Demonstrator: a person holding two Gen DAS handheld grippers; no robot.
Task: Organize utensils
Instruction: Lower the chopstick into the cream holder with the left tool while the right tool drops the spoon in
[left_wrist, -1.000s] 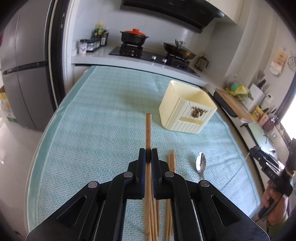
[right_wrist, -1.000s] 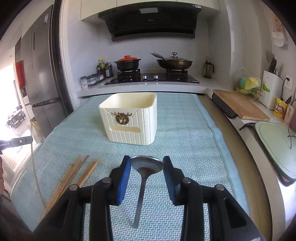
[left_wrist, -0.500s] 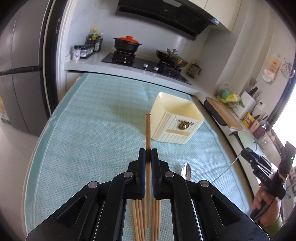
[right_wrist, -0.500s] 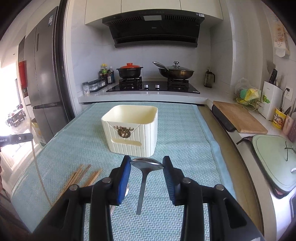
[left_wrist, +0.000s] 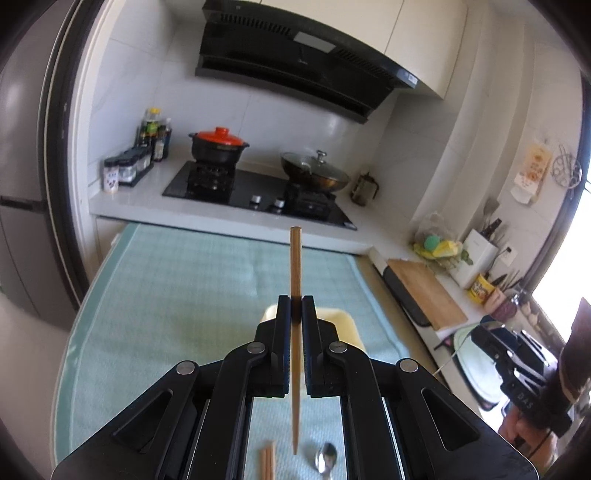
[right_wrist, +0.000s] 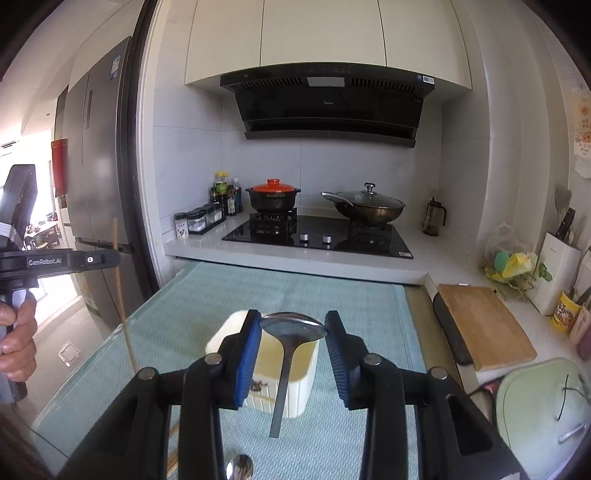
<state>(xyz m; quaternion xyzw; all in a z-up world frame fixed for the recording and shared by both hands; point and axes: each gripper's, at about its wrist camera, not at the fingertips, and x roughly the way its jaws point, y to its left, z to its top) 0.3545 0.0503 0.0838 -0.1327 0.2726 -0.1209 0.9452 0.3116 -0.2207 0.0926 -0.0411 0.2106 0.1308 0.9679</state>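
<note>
The left gripper is clenched on a single wooden chopstick, its black jaws pressed tight against the shaft. The chopstick runs through the jaws, one end standing out ahead of the fingertips and the tapered end hanging down behind them, clear of the desk. Below it on the teal mat lie the other chopsticks and a second spoon. The cream utensil holder sits just beyond the gripper, mostly hidden by it.

The right gripper grasps a metal spoon by the bowl, the blue pads touching both edges of it; the handle hangs down and back between the fingers, off the mat. The utensil holder stands directly below and ahead of this spoon. At the left edge of the right wrist view a hand holds the other gripper with its chopstick
</note>
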